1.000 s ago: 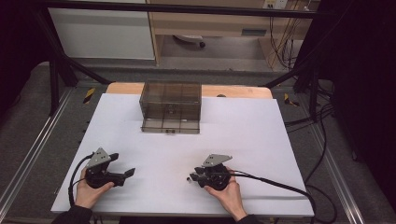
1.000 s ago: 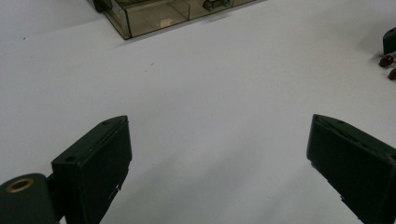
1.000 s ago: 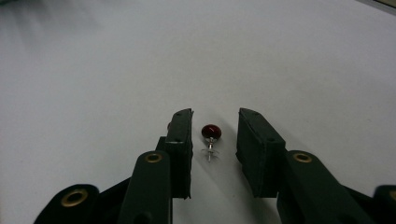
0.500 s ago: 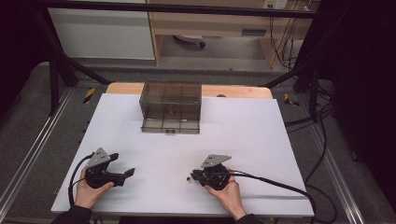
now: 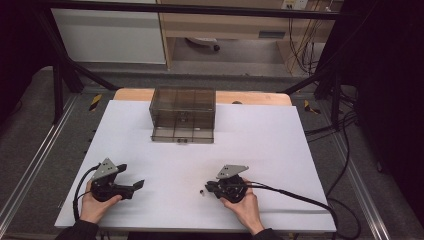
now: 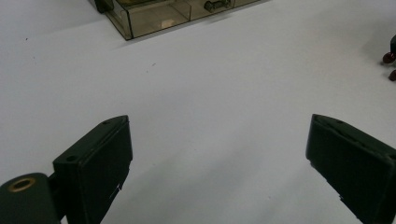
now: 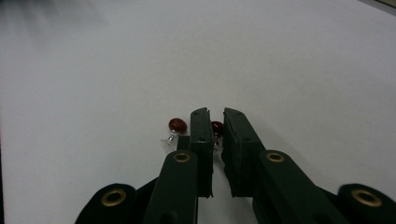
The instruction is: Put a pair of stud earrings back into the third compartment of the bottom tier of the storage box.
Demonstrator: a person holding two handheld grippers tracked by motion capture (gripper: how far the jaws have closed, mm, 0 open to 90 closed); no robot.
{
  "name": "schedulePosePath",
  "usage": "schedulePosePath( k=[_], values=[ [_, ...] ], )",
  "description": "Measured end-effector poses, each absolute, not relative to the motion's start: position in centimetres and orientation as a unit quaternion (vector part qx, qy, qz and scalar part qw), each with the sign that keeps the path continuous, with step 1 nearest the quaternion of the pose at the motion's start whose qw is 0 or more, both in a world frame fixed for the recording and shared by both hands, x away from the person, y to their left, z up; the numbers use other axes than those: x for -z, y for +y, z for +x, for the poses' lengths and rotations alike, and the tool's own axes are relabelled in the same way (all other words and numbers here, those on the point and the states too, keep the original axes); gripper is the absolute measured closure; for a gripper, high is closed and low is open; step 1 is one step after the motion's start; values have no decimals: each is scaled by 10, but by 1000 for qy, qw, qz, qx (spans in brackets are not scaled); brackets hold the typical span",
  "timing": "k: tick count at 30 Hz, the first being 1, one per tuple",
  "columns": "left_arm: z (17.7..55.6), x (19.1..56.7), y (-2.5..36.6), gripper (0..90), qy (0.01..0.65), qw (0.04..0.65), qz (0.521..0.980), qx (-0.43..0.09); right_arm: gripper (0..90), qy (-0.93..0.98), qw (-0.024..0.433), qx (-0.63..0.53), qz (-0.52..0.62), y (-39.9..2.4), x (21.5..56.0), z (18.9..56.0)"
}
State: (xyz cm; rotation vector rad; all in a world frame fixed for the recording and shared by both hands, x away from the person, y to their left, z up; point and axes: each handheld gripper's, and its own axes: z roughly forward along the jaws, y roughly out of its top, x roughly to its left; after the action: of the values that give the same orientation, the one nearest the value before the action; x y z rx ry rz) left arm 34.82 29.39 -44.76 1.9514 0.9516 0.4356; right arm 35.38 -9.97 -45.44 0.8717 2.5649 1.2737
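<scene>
I kept left claw (image 5: 136,185) spread wide over bare white worktop (image 5: 280,135), right claw (image 7: 215,122) nearly clenched on a red earring (image 7: 216,127), second earring (image 7: 177,125) just left, smoky drawer box (image 5: 183,115) far centre

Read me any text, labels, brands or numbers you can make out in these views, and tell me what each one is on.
No readable text in any view.
Drawer box: smoky clear plastic, no label showing.
Left gripper and right gripper: plain black jaws, no brand or number visible.
Red earrings: unmarked.
Yellow-and-black floor markers: hazard stripes, no words.
Small plate under the far shelf: too small and blurred to read.
</scene>
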Motion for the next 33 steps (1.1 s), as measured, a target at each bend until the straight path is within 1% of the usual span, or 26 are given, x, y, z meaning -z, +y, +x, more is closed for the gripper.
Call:
schedulePosePath(
  k=[12,33],
  values=[
    [349,448,293,67,386,447,788,-174,829,844,77,-441,297,-106,439,356],
    [349,448,294,67,384,446,790,-174,830,827,95,-461,306,-108,413,381]
  ],
)
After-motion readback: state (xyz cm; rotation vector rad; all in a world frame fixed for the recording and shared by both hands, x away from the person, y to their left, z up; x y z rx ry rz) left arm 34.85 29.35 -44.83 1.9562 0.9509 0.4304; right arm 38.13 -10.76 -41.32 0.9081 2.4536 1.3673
